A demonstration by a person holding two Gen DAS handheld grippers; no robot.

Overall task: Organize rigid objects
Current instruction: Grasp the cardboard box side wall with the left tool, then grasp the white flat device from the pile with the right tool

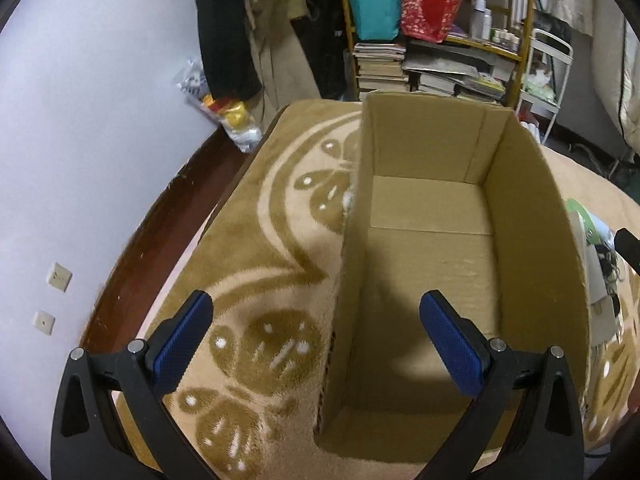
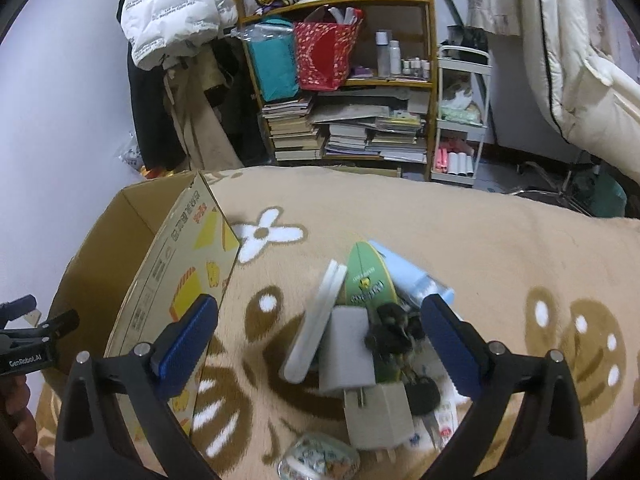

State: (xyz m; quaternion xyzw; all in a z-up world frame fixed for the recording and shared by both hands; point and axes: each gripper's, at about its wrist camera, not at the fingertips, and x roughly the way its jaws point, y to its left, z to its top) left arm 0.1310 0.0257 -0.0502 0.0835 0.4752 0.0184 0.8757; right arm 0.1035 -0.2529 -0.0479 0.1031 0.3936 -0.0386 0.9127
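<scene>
left gripper [image 1: 316,316]: jaws wide, nothing held, hanging over the near left wall of the cardboard box [image 1: 430,264]; box floor looks bare
right gripper [image 2: 320,320]: jaws wide, nothing held, poised over the pile of small objects [image 2: 368,340] on the blanket [image 2: 500,248]
pile location: dead ahead of right gripper at 12 o'clock, between its pads; box lies at its 9–10 o'clock, just beside the pile
nearest item: grey block [image 2: 347,346], roughly centred between the jaws, touching white flat case [image 2: 316,324] at its 9 o'clock
long axes: white case and green tube [image 2: 366,276] both run 6-to-12, about parallel to the fingers, so the jaws would close across the short side
black tangle [image 2: 394,330]: at 2 o'clock of the grey block, over the tube; what it is, cannot tell
white charger [image 2: 378,416]: at 6 o'clock of pile, prongs up
nearer arm: right, my judgement; left sees only the pile's edge at 3 o'clock
risk: items overlap, a neighbour may drag along
</scene>
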